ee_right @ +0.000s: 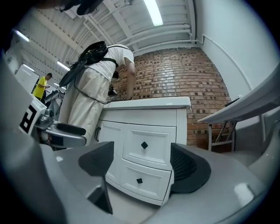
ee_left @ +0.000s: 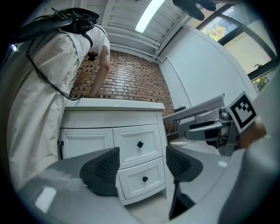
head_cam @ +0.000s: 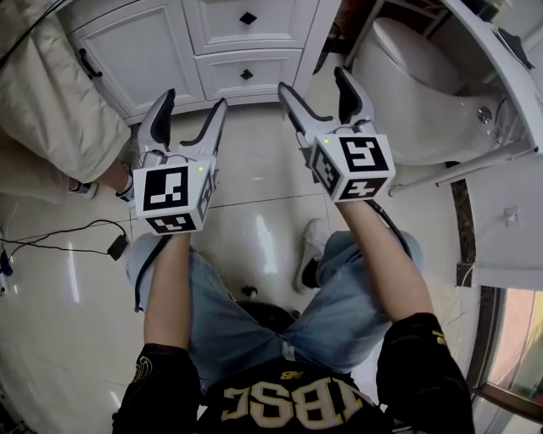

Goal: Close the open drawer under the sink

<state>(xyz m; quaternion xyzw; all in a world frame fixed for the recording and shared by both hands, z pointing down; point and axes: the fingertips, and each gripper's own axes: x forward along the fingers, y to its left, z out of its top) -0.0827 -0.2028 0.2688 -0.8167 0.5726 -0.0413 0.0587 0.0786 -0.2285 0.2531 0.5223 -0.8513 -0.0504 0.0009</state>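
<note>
Jeans (head_cam: 229, 314) at 6 o'clock, cabinet (head_cam: 136, 51) at 12, brick wall (ee_right: 175, 74) seen only in the gripper views, toilet (head_cam: 424, 93) at 2, left gripper (head_cam: 195, 99) and right gripper (head_cam: 312, 80) with jaws spread, empty, drawers (head_cam: 246, 75) both flush at 12

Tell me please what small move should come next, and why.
Probably just lower the left tool and right tool away: both stand open and empty, short of the cabinet, and the upper drawer and lower drawer already look flush with its front.
</note>
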